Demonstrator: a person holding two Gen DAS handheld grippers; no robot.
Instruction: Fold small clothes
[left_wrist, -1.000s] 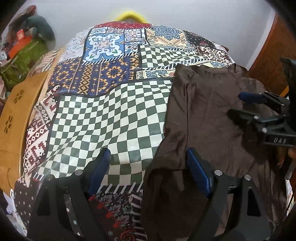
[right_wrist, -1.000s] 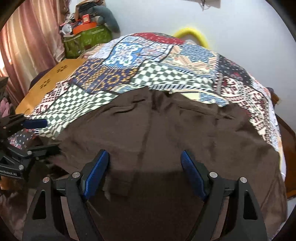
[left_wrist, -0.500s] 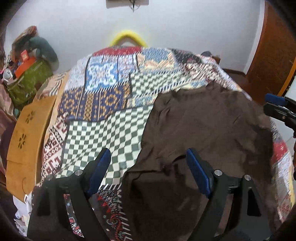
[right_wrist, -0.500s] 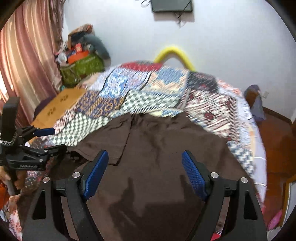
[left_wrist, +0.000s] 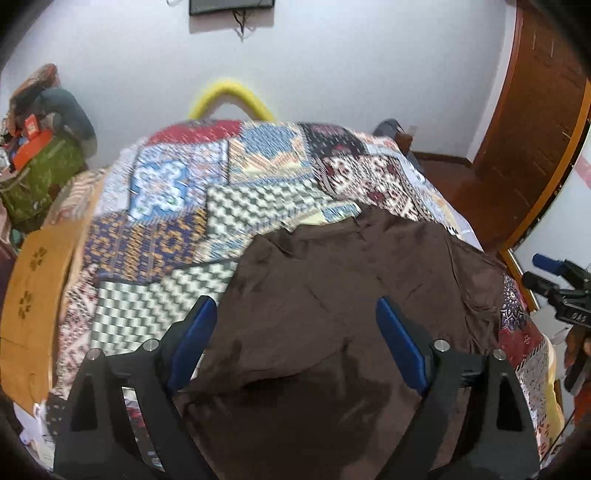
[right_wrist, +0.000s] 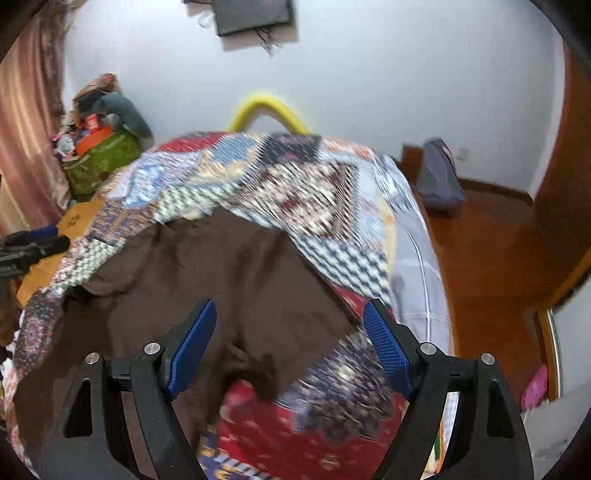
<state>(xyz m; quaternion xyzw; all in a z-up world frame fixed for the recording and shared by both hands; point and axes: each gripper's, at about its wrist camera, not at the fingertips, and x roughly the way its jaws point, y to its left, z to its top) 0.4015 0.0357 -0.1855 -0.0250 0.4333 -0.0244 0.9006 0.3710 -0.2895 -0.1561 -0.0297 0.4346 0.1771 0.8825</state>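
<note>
Bedspread (left_wrist: 155, 302), patchwork and checked, fills the left of your left wrist view; the brown shirt (left_wrist: 332, 302) lies spread on it from the centre to the lower right. Your left gripper (left_wrist: 295, 328) hangs above the shirt, its jaws having just been opening, wide now, with nothing between them. At the right edge your right gripper (left_wrist: 543, 271) shows. In its own view the right gripper (right_wrist: 290, 332) is wide too, empty, over the shirt's (right_wrist: 221, 273) right edge.
</note>
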